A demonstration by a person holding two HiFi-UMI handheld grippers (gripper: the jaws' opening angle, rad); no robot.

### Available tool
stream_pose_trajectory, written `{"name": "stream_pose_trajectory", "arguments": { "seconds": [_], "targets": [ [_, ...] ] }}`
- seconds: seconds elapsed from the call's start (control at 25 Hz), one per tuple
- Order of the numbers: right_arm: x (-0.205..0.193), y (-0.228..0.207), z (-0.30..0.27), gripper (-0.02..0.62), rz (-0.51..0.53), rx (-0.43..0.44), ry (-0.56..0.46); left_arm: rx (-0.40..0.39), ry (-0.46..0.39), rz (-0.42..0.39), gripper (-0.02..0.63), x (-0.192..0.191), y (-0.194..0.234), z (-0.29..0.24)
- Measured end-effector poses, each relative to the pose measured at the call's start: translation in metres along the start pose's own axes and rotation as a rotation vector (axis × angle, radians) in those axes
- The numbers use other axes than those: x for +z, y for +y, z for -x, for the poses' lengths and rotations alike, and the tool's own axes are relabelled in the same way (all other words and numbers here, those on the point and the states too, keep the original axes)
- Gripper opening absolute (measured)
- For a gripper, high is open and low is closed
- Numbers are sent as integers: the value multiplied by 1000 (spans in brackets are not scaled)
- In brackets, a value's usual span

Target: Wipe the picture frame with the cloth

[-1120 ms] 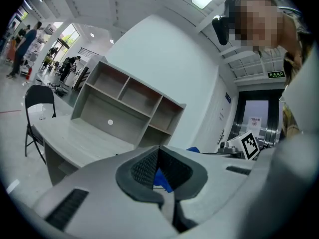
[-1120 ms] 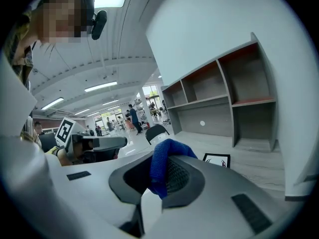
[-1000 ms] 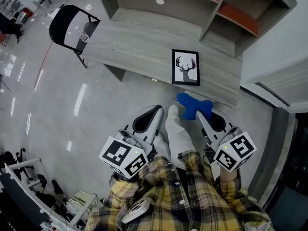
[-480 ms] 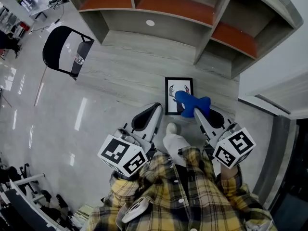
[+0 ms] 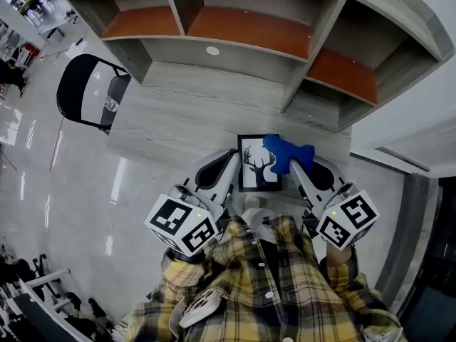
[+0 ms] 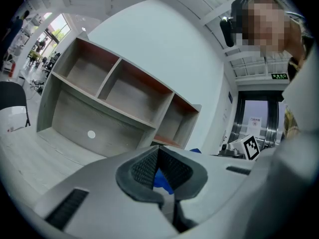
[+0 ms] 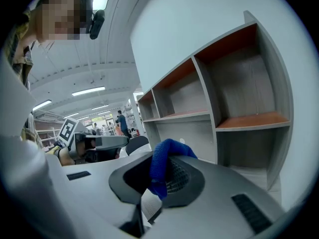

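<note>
A black picture frame point(image 5: 256, 164) with a deer print lies flat near the desk's front edge. My right gripper point(image 5: 295, 164) is shut on a blue cloth point(image 5: 286, 153), which in the head view overlaps the frame's upper right corner; whether it touches I cannot tell. In the right gripper view the cloth point(image 7: 160, 164) bulges up between the jaws of that gripper point(image 7: 160, 176). My left gripper point(image 5: 231, 157) is shut with nothing in it, just left of the frame. In the left gripper view its jaws point(image 6: 158, 156) meet, and a bit of blue cloth point(image 6: 160, 180) shows beyond them.
The grey wooden desk point(image 5: 178, 112) carries a shelf unit point(image 5: 235, 27) with orange-lined compartments along its back. A black chair point(image 5: 89, 91) stands at the desk's left end. A white wall point(image 5: 420, 120) closes off the right side.
The desk and frame have come closer. Both grippers have moved forward from above the floor to the desk's front edge, and the cloth now overlaps the frame's corner.
</note>
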State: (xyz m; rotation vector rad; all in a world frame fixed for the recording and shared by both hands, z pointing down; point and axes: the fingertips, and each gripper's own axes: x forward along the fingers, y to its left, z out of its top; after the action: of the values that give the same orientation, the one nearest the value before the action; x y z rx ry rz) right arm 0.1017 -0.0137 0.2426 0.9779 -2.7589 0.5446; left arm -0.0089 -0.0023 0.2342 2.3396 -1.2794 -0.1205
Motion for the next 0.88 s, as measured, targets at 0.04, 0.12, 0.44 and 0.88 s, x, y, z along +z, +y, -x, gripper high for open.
{"name": "stream_pose_trajectory", "arguments": {
  "seconds": [0.04, 0.12, 0.44, 0.88],
  "targets": [
    [0, -2, -3, 41, -6, -12, 2, -12, 9, 0, 5, 1, 4, -4],
    [0, -5, -11, 41, -19, -42, 4, -43, 29, -2, 5, 3, 13, -13],
    [13, -11, -62, 41, -85, -201, -24, -185, 145, -31, 5, 27, 65, -40],
    [-14, -14, -90, 41, -196, -429, -24, -355, 424, -11, 5, -17, 110, -59]
  ]
}}
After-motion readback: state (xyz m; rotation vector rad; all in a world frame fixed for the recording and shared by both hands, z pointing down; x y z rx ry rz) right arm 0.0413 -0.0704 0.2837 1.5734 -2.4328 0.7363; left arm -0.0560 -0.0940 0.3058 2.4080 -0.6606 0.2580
